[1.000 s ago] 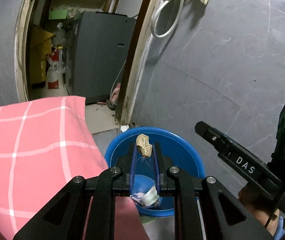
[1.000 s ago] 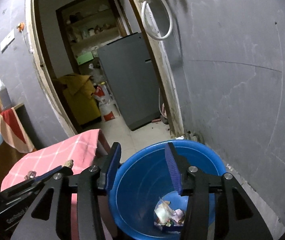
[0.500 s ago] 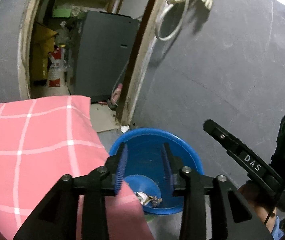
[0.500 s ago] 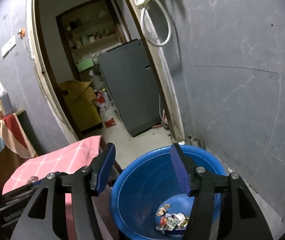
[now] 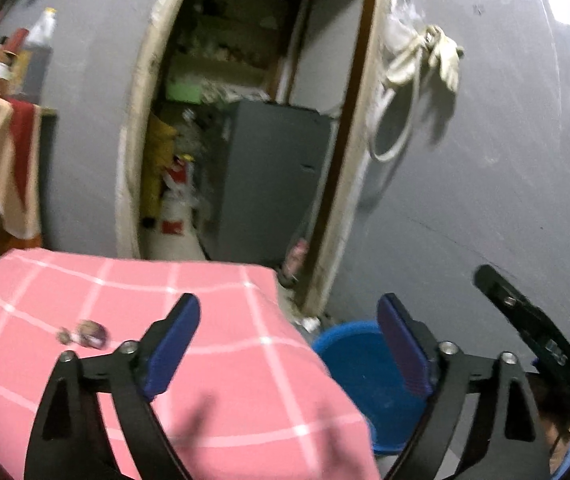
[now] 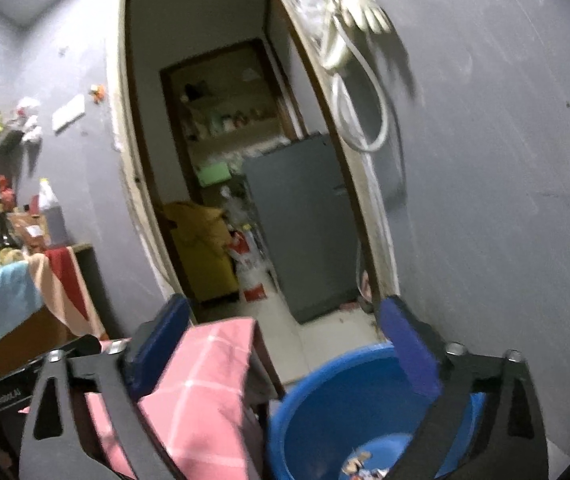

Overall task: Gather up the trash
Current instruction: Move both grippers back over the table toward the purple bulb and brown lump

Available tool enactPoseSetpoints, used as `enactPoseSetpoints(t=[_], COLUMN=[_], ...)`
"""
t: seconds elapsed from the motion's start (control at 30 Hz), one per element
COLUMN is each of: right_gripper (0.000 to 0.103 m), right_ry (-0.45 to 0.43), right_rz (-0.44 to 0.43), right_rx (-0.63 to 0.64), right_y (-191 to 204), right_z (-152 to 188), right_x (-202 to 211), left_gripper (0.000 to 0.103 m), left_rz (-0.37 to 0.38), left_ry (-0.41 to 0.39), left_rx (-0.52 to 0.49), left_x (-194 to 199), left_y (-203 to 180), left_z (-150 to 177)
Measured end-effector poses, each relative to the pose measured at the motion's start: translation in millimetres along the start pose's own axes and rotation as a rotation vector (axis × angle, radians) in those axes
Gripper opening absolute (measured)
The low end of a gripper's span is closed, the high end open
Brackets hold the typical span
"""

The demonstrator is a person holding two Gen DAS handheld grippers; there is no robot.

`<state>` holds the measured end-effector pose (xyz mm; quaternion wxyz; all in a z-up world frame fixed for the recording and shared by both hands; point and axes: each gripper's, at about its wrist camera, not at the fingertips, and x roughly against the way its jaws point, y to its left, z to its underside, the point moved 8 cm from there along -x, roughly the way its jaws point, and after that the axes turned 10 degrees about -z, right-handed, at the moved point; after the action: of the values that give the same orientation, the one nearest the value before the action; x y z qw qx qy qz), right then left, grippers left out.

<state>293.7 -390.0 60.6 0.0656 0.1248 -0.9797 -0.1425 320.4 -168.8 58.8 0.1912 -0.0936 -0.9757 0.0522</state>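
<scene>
My pink-checked desk [image 5: 225, 360] fills the space under and ahead of the left claw [image 5: 289, 344], with the blue bin [image 6: 345, 400] low to its right, beneath the right claw [image 6: 285, 344]. Both claws are opening, nothing between their pads. Scraps [image 6: 361, 464] lie in the bin; one small piece of trash [image 5: 85, 332] sits on the cloth, left of the left claw.

I count two of my grippers: the left gripper [image 5: 289, 344] and the right gripper [image 6: 281, 350]; one blue tub [image 6: 349, 392]; one pink checked cloth [image 5: 221, 380] carrying one small piece of trash [image 5: 85, 333]; one grey cabinet [image 6: 305, 224]; one white glove [image 5: 447, 60]; one looped white hose [image 6: 365, 120]
</scene>
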Motion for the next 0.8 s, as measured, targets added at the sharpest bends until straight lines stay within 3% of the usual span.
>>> enactPoseSetpoints(t=[0.07,0.33,0.53,0.8], right_gripper=[0.103,0.103,0.103,0.103], right_ry=[-0.041,-0.122,-0.108,-0.067], right_rz=[-0.034,-0.134,-0.236,-0.295], right_rx=[0.032,0.165,0.185,0.246], right_y=[15.1,69.6,100.2,127.3], right_z=[-4.1,-7.6,1.3,19.4], right_x=[3.1,2.7,-7.0,-16.8], left_gripper=[0.096,0.098,0.098,0.098], left_rz=[-0.035,-0.144,-0.205,-0.273], left_ry=[-0.041,-0.147,-0.181,-0.182], left_rx=[0.015,0.029,0.024,-0.002], left_x=[9.3,38.0,53.8,64.2], left_y=[12.4,58.1,88.7,123.8], left_z=[-4.8,-14.0,-6.9,6.7])
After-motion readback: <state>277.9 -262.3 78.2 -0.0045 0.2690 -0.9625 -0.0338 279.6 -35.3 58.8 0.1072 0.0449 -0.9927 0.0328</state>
